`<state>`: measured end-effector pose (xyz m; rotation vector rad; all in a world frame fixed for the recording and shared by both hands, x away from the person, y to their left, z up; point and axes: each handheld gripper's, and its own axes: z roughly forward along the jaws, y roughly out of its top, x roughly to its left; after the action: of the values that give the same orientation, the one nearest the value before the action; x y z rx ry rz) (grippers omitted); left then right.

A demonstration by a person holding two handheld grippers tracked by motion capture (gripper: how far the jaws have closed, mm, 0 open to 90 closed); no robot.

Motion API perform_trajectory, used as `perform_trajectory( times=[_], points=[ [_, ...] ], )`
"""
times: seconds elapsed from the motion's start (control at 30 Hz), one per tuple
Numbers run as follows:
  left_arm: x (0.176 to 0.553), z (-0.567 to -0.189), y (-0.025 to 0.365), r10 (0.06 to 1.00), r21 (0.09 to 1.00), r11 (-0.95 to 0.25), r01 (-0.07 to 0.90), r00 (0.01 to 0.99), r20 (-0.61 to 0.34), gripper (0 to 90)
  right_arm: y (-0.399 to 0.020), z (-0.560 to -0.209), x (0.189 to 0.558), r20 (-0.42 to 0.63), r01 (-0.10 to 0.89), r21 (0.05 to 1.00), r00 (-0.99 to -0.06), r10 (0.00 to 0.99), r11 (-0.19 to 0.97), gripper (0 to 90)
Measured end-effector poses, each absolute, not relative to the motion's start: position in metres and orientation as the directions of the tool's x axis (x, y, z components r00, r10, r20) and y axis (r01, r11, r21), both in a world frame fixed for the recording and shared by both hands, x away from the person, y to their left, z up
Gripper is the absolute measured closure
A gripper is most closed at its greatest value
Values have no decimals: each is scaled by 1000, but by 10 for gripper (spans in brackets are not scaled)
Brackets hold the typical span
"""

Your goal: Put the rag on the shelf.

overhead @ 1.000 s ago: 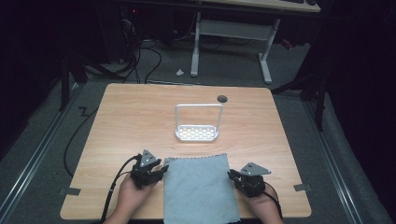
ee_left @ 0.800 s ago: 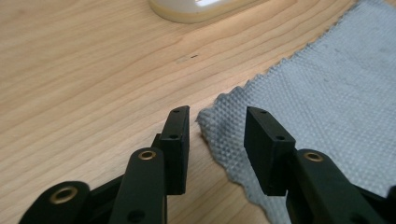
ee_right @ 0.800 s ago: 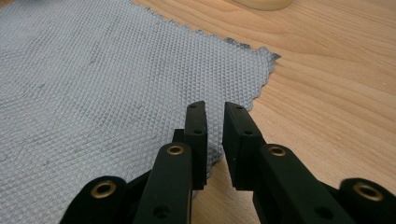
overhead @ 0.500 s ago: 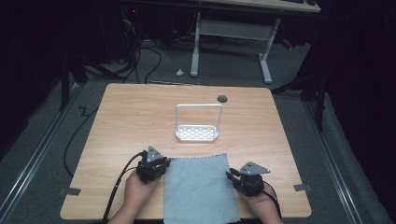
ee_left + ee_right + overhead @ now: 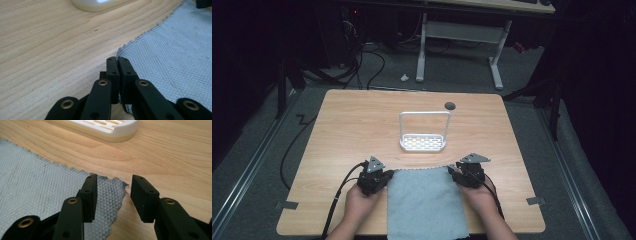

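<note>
A: Item one, left gripper?
B: Jaws have just been closing and now stand pressed together at the far left corner of the grey cloth. In the left gripper view the cloth's edge runs under the right-hand jaw; whether any fabric is pinched between the pads cannot be made out. In the high view this gripper sits at the cloth's left edge, a hand behind it, a cable trailing toward the desk's near edge.

A: Item two, right gripper?
B: Jaws have just been opening and stand apart. The cloth's far right corner lies flat on the desk between them, touched by neither pad as far as shows. In the high view it sits at the cloth's right edge.

A: Item three, the cloth?
B: Grey waffle-weave cloth, scalloped edge, spread flat at the middle of the desk's near edge, overhanging it; its near end is cut off by the frame.

A: Other stock?
B: White slotted tray with a wire hoop handle, centre of the wooden desk, just beyond the cloth. A round cable hole near the far edge.

A: Markings?
B: No brand, label or writing readable on any item. The room past the desk is too dark to catalogue.
</note>
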<state>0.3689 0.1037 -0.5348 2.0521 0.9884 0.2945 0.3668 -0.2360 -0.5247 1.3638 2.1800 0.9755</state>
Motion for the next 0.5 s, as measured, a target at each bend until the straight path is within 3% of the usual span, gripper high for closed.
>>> perform_trajectory(
  times=[0.17, 0.5],
  points=[
    [368, -535, 103, 738, 761, -360, 540, 664, -123, 871, -232, -528, 373, 21, 626, 721, -448, 894, 297, 600],
    [369, -535, 105, 736, 759, -350, 549, 662, -140, 868, -226, -529, 366, -8, 594, 729, -489, 872, 340, 886]
  ],
)
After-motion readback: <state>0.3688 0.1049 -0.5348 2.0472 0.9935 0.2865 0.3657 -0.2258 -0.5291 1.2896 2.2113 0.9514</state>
